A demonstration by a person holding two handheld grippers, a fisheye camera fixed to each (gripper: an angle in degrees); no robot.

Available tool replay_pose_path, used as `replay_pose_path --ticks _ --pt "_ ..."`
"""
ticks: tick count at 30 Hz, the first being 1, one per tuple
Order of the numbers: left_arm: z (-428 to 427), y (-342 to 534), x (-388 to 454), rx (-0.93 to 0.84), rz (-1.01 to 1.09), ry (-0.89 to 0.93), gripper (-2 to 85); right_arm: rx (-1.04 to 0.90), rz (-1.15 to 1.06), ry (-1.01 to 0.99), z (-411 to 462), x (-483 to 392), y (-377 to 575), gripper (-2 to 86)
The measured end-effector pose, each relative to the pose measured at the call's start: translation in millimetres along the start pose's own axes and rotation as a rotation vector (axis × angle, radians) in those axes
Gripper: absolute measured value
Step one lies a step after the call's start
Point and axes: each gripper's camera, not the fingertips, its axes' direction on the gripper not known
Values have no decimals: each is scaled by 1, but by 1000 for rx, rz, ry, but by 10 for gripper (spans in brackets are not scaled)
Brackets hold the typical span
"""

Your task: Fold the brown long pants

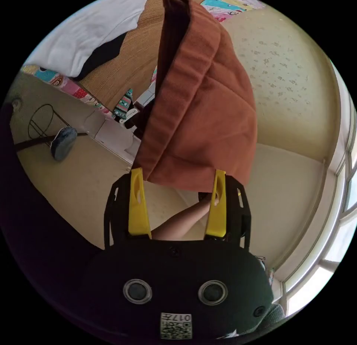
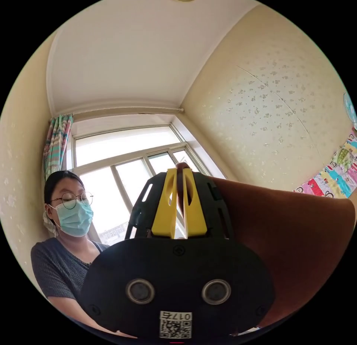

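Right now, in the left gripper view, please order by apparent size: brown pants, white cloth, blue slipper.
1. brown pants, though nearness to the camera enlarges them
2. white cloth
3. blue slipper

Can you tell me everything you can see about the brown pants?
The brown pants are rust-brown, soft, thick-looking cloth, doubled over into layers with a stitched edge. In the left gripper view they hang in the air past the wide-open left gripper. In the right gripper view, the right gripper pinches an edge between its shut jaws.
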Motion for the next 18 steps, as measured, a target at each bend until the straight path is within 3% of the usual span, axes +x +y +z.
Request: replay_pose_path --ticks 4,9,12,18 --pt "-30 -28 -19 -27 66 -81 231 20 58 -37 -48 10 14 22" --pt "-46 -35 -87 -7 -135 -12 264 17 55 -89 -94 1 21 22" --pt "-25 -35 -138 10 -289 175 265 -15 -21 -87 -112 -23 15 22" --pt "65 -68 -178 -80 -223 370 259 -67 -219 -85 -155 -66 10 20"
